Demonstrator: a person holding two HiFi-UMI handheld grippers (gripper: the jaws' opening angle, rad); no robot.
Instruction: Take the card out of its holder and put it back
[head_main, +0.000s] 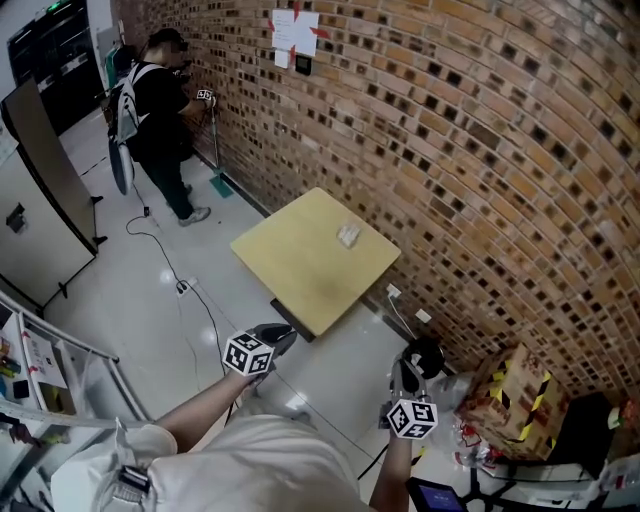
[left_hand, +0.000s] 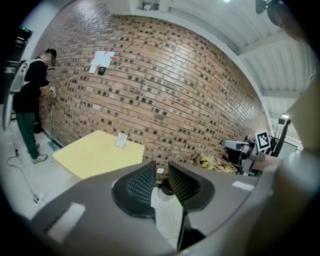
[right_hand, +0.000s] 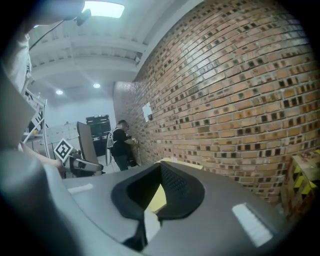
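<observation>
A small pale card holder (head_main: 348, 235) with its card stands on the far right part of a square yellow table (head_main: 300, 270) beside the brick wall. The left gripper view also shows the holder (left_hand: 121, 140), far ahead on the table (left_hand: 95, 155). Both grippers hover over the floor, well short of the table's near corner. My left gripper (head_main: 283, 333) has a narrow gap between its pads (left_hand: 141, 184) and nothing in it. My right gripper (head_main: 410, 370) is shut and empty, its jaws meeting at the tip (right_hand: 160, 172).
A brick wall (head_main: 480, 150) runs along the right, with papers (head_main: 295, 35) stuck on it. A person (head_main: 160, 100) stands at the wall at the far left. A taped cardboard box (head_main: 512, 400) sits at the lower right. Cables (head_main: 190, 295) trail on the floor.
</observation>
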